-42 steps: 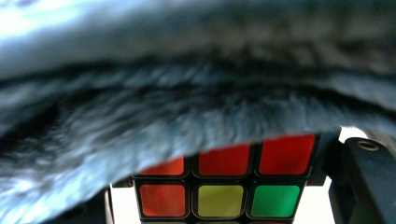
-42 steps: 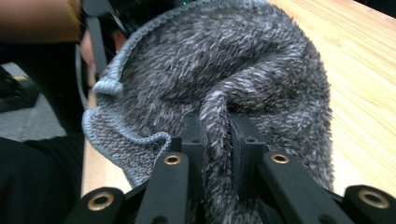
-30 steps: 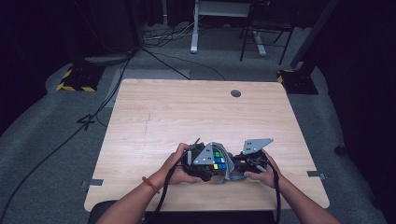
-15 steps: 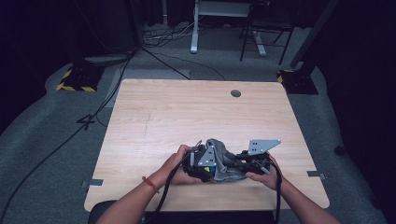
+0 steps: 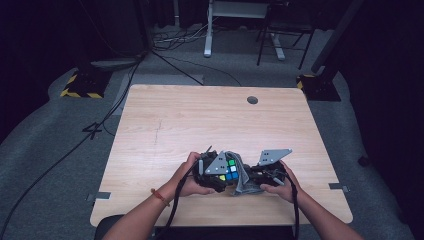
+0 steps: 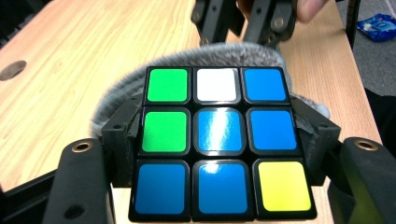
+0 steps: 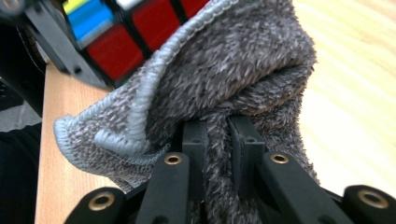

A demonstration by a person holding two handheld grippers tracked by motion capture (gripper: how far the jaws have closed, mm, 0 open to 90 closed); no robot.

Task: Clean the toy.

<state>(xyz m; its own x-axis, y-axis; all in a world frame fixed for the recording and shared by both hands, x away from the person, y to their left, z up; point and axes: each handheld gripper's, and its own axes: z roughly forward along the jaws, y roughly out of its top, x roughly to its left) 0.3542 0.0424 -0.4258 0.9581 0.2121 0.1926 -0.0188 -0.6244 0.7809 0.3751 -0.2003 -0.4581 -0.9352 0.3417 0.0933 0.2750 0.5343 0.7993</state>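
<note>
A scrambled puzzle cube (image 6: 219,140) sits between the jaws of my left gripper (image 6: 219,154), which is shut on its sides; its facing side shows mostly blue squares with green, white and yellow. In the high view the cube (image 5: 229,170) is near the table's front edge, with the left gripper (image 5: 216,172) beside it. A grey fluffy cloth (image 7: 224,79) is pinched in my right gripper (image 7: 217,135), which is shut on a fold of it. The cloth (image 5: 243,179) lies against the cube's far side, and the cube's red face (image 7: 140,32) shows past it. The right gripper (image 5: 255,176) meets the cloth from the right.
The wooden table (image 5: 200,120) has a round cable hole (image 5: 252,100) at the back. Cables trail off the front edge (image 5: 175,215). A blue packet (image 6: 379,25) lies on the floor beyond the table. Stands and a desk frame (image 5: 240,30) are behind.
The left hand has turned the cube, so its coloured face is toward the camera again after being hidden by the grey plate. The right gripper with the cloth stays pressed against it.
</note>
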